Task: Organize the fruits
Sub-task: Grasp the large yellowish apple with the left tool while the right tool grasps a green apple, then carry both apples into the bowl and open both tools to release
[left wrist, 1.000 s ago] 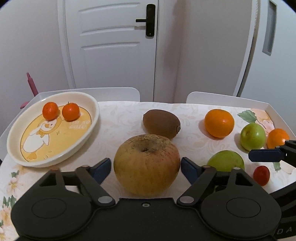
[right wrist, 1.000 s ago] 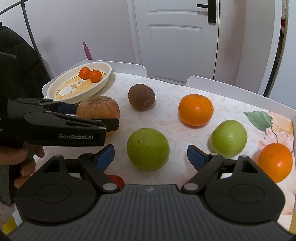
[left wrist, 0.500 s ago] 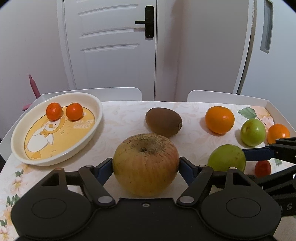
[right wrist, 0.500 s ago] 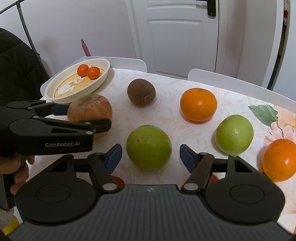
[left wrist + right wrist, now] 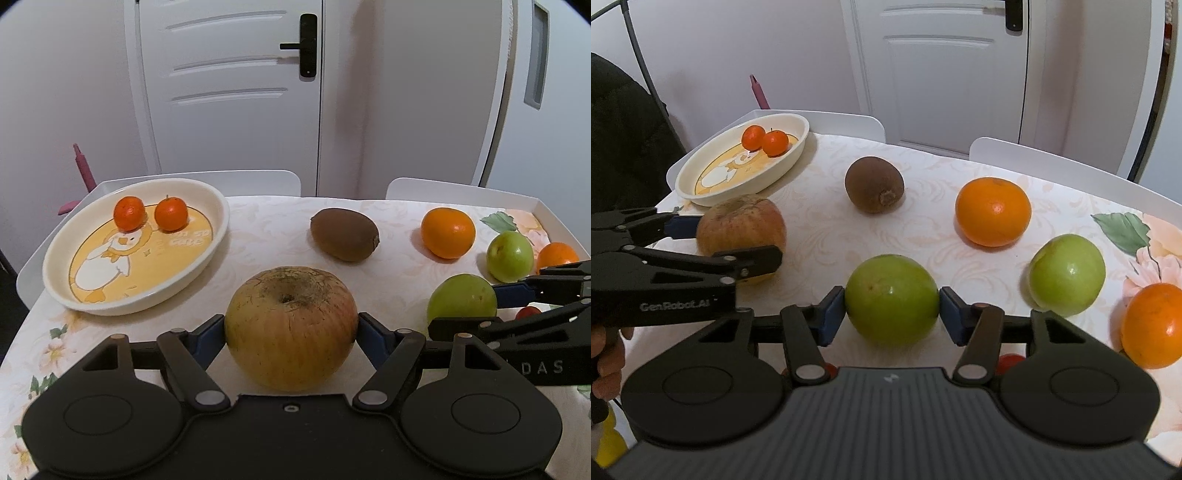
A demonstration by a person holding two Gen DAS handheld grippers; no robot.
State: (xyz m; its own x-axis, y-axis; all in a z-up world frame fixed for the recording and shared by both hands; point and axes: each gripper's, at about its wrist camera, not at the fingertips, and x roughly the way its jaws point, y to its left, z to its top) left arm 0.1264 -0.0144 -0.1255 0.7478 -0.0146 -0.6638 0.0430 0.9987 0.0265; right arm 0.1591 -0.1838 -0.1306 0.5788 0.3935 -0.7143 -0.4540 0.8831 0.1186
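My left gripper (image 5: pixel 291 328) is shut on a large russet apple (image 5: pixel 291 326), its blue pads pressed to both sides; the apple also shows in the right wrist view (image 5: pixel 740 229). My right gripper (image 5: pixel 892 308) is shut on a green apple (image 5: pixel 892 297), which also shows in the left wrist view (image 5: pixel 461 299). A cream duck-print dish (image 5: pixel 110 299) at the left holds two small tangerines (image 5: pixel 129 213) (image 5: pixel 171 214). A kiwi (image 5: pixel 344 234), an orange (image 5: pixel 448 232), a second green apple (image 5: pixel 509 256) and another orange (image 5: pixel 1152 325) lie on the table.
A small red tomato (image 5: pixel 528 313) lies partly hidden behind the right gripper. White chair backs (image 5: pixel 236 181) stand at the table's far edge, before a white door (image 5: pixel 229 85). A pink stick (image 5: pixel 83 166) stands behind the dish.
Both grippers have closed: the left pads now press the russet apple, the right pads now press the green apple. Both moved slightly forward.
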